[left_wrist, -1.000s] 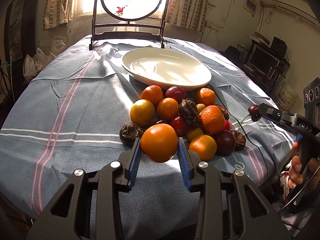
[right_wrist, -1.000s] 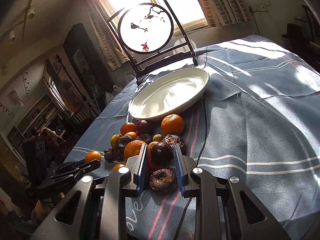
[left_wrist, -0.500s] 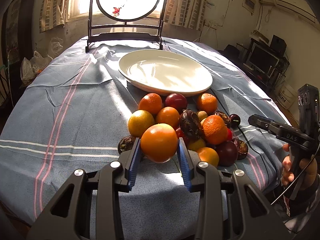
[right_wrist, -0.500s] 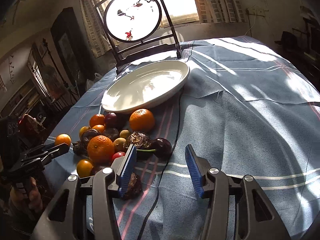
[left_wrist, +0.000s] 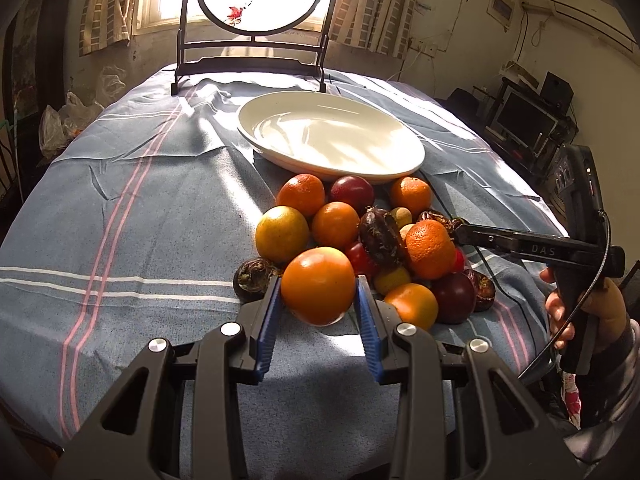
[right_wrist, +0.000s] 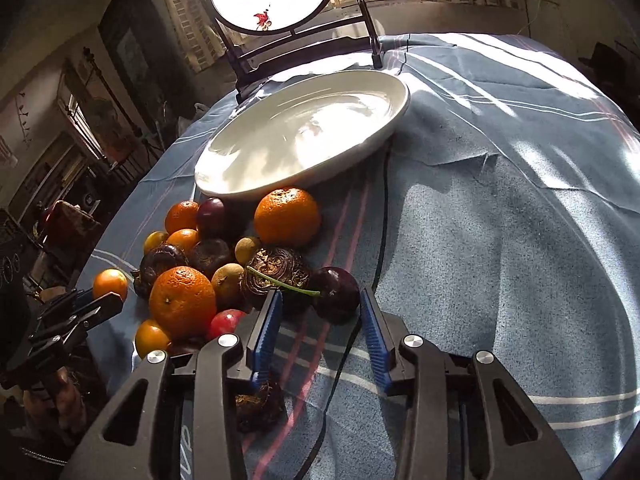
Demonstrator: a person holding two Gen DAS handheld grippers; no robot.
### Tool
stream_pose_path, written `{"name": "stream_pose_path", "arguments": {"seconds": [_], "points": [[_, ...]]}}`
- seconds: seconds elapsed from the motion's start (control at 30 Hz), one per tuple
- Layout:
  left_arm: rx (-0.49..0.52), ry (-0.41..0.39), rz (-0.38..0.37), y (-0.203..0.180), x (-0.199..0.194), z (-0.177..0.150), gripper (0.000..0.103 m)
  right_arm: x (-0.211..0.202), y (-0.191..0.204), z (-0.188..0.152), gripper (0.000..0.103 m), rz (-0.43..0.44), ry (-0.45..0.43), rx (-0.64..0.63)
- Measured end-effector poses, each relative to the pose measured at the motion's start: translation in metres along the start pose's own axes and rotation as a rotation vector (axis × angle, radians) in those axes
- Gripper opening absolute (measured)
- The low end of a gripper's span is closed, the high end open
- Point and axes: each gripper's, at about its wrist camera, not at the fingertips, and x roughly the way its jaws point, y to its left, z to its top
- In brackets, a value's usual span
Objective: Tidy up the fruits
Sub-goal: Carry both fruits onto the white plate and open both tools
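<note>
L gripper (left_wrist: 318, 306): pads clamped on a smooth, glossy orange (left_wrist: 318, 285) at near edge of fruit pile (left_wrist: 372, 236). R gripper (right_wrist: 320, 320): fingers apart, w/ dark cherry (right_wrist: 335, 289) just ahead between the tips. Surface: wrinkled blue striped tablecloth (left_wrist: 132, 216), sunlit patches. White plate (left_wrist: 332, 138) sits just beyond pile. Round screen on dark stand (left_wrist: 256, 20) at far edge, window behind.

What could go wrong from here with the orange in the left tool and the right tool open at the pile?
The left tool grips the orange only at its sides, so the round fruit may slip on the way to the plate. The right tool is open around a dark cherry whose stem lies across a wrinkled fruit; closing could nudge the pile and set fruit rolling. A black cable nearby might snag.
</note>
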Motion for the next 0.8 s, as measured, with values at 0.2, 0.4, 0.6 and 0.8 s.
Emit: {"name": "stream_pose_path", "arguments": {"seconds": [0.2,0.4,0.6,0.8], "points": [[0.002,0.009,-0.001,0.000,0.002,0.000,0.035,-0.006,0.003,-0.003,0.027,-0.056,-0.010,-0.063],[0.007,0.010,-0.001,-0.001,0.002,0.002,0.035,0.009,0.034,0.003,0.027,-0.255,0.044,-0.309],[0.002,0.013,-0.004,0.000,0.003,0.002,0.035,0.015,0.041,0.006,0.027,-0.285,0.050,-0.361],[-0.003,0.008,-0.004,0.001,0.002,0.002,0.035,-0.004,0.034,0.002,0.026,-0.215,-0.024,-0.299]]}}
